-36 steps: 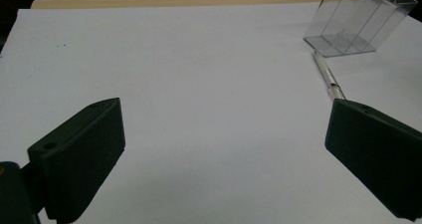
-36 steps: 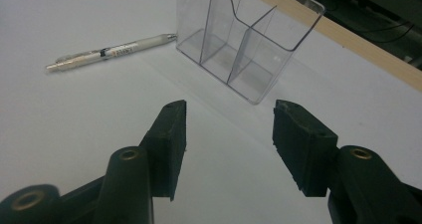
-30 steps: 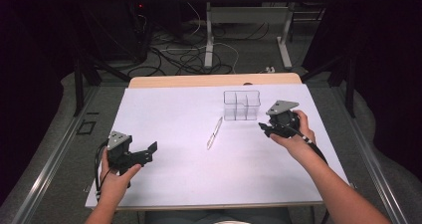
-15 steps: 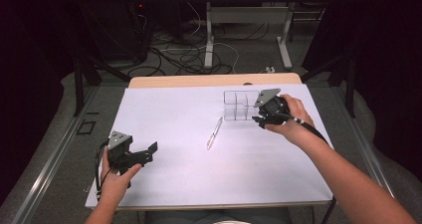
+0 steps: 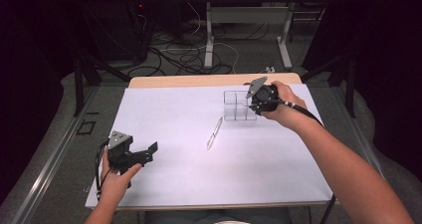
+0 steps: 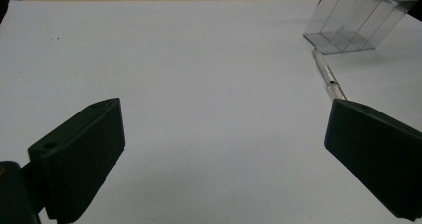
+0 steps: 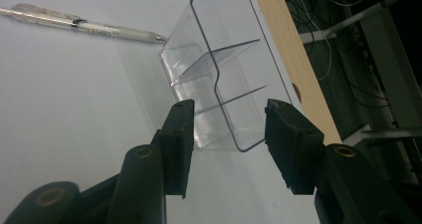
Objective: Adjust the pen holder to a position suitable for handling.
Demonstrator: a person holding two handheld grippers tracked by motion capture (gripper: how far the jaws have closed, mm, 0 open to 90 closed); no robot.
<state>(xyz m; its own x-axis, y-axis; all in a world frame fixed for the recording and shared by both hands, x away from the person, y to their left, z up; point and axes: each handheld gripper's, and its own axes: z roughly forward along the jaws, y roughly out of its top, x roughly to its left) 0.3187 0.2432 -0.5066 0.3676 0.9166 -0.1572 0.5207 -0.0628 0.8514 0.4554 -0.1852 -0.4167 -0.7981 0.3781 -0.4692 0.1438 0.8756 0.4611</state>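
Observation:
A clear plastic organiser [image 5: 238,107] with three compartments stands at the far right of the white sheet [image 5: 199,174]. My right gripper [image 5: 249,104] reaches it from the right. In the right gripper view the organiser [image 7: 219,59] has its near end between my right gripper's [image 7: 229,134] jaws, which have just been closing and now touch both its sides. A clear pen [image 5: 215,133] lies on the sheet left of the organiser, also seen as the pen [image 7: 84,25] and the pen [image 6: 328,77]. My left gripper [image 5: 149,152] rests open at the near left, nothing between its jaws [image 6: 224,149].
The wooden table edge [image 5: 214,79] runs behind the sheet. Beyond it the floor holds cables and the legs of another table [image 5: 209,40]. A metal rail [image 5: 50,169] runs along the table's left side.
My right gripper has moved up and away to the left, from the sheet's right side to the organiser, and its jaws now straddle the near end. The left gripper has stayed still.

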